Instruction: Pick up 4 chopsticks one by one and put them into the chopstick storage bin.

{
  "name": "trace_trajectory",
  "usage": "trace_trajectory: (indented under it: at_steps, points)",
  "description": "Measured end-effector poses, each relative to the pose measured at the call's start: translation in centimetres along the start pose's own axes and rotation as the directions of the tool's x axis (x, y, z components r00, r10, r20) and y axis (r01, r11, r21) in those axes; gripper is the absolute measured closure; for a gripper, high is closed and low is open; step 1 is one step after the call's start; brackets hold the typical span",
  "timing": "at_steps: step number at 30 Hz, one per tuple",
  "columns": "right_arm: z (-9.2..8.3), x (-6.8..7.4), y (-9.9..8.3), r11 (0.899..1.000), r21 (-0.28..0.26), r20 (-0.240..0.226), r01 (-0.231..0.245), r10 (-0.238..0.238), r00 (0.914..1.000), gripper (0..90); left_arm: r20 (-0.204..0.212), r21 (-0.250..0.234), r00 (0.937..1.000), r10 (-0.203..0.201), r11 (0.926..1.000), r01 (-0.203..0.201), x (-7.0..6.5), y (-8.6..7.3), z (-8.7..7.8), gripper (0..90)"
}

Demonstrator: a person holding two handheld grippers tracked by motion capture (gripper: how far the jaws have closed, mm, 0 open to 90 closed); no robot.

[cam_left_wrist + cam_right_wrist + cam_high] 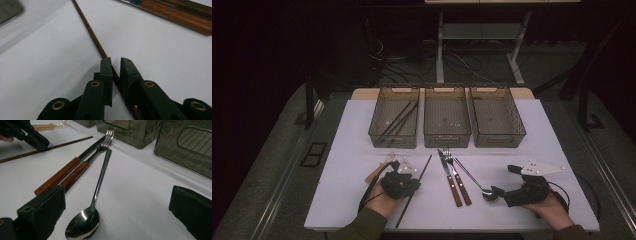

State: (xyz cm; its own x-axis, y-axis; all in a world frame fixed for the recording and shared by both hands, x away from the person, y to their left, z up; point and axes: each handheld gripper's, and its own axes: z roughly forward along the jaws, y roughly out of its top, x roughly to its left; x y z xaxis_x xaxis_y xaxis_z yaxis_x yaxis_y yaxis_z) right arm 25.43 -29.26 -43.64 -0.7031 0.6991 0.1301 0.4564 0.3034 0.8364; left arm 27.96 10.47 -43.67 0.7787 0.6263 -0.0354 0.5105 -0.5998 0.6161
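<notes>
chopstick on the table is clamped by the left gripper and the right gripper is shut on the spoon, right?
Not quite. The left gripper does clamp the chopstick, but the right gripper is open: in the right gripper view its jaws stand wide apart, with the spoon lying on the table between them, untouched.

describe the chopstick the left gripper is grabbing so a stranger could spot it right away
On the white table, look in front of the leftmost of the three bins. A thin dark brown chopstick lies there on the bare surface, with the left gripper closed on its middle. Unlike the knife, fork and spoon to its right, it is plain wood with no metal.
</notes>
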Motion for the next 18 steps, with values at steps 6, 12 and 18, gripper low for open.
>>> trace_trajectory:
  at_steps: [6,12,18]
  points:
    - [0.03,0.01,0.00,1.000,0.001,-0.001,-0.002,0.002,1.0000,0.8,-0.015,0.001,0.9997,-0.017,0.9998,0.017,-0.11,-0.14,0.07,76.1]
    - [0.07,0.07,0.02,1.000,0.003,0.000,-0.001,0.001,1.0000,0.8,-0.006,-0.008,0.9996,-0.029,0.9995,0.029,-0.21,-0.21,0.13,79.6]
    - [0.08,0.06,0.02,1.000,0.003,-0.001,-0.002,0.002,1.0000,0.8,0.001,-0.011,0.9994,-0.034,0.9994,0.034,-0.29,-0.10,0.05,82.8]
